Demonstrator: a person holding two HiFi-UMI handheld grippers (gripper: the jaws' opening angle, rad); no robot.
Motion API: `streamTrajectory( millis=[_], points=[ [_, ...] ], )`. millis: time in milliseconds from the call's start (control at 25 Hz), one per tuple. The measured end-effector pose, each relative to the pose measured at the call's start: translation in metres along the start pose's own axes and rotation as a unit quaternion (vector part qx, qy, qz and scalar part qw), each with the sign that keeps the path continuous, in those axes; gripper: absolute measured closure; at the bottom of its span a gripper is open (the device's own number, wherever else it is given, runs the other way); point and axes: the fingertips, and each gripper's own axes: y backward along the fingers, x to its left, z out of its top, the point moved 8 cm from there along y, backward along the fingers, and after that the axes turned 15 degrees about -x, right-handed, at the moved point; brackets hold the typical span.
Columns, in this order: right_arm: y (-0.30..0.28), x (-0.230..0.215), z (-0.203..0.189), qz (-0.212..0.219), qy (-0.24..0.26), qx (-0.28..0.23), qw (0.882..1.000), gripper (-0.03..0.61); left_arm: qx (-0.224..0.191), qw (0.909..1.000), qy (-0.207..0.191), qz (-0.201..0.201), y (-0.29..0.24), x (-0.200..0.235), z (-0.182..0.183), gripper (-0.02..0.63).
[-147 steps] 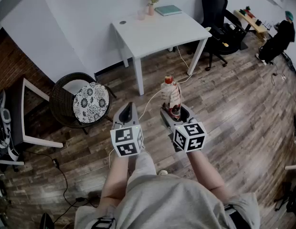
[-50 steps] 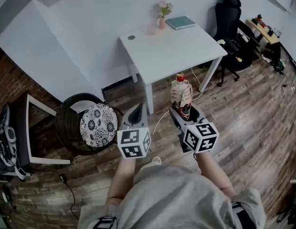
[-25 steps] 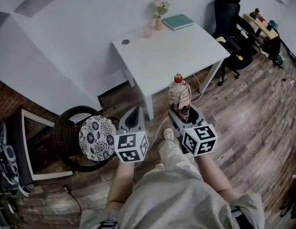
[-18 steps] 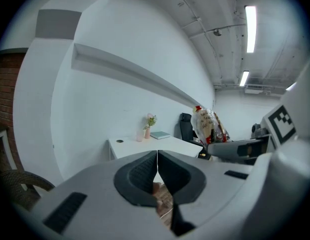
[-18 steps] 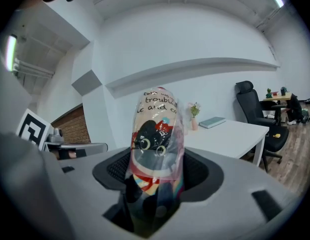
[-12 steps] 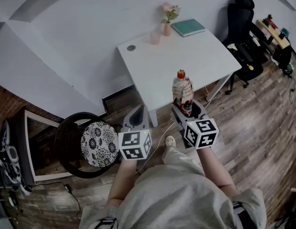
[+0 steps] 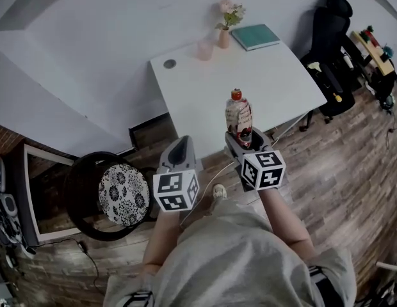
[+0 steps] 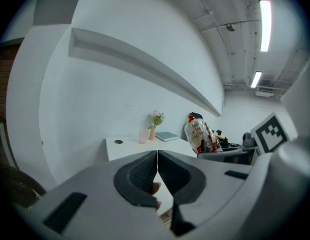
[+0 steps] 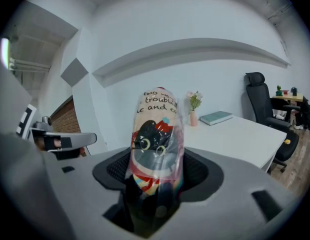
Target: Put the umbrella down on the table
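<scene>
- Left gripper (image 7: 180, 141): pale grey moulded shell with a tapering nose; dark ribbed pads (image 8: 140, 176) inside.
- Right gripper (image 7: 242, 139): matching grey shell; dark textured pads (image 9: 196, 172).
- Left marker cube (image 7: 176, 192): white faces, black square patterns.
- Right marker cube (image 7: 262, 169): same print.
- T-shirt (image 7: 230, 261): light grey, short sleeves.
- Shoe (image 7: 218, 190): pale.
- Strap piece (image 7: 139, 297): dark with white marks; a similar one sits at the other hip.

L hand-held gripper (image 7: 180, 144) jaws together; R hand-held gripper (image 7: 241, 137) clamped.
</scene>
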Motion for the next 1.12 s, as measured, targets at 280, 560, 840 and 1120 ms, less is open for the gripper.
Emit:
streamTrajectory(
  millis=[280, 560, 840, 1120],
  points=[
    [-0.049, -0.033, -0.014, 0.013, 0.007, 0.036, 0.999, 0.307, 0.007, 0.9997, 0.007, 0.021, -0.037, 0.004, -0.009, 0.606],
    [-0.097, -0.056, -0.034, 0.028, 0.017, 0.077, 0.997, 0.307, 0.012, 0.9991, 0.010, 0.040, -0.063, 0.013, -0.016, 0.606],
    [-0.135, -0.073, -0.056, 0.033, 0.021, 0.119, 0.992, 0.307, 0.018, 0.9985, 0.010, 0.051, -0.081, 0.021, -0.022, 0.606],
    [-0.168, -0.091, -0.077, 0.029, 0.027, 0.171, 0.985, 0.307, 0.029, 0.9981, 0.008, 0.055, -0.099, 0.026, -0.027, 0.606]
  ],
)
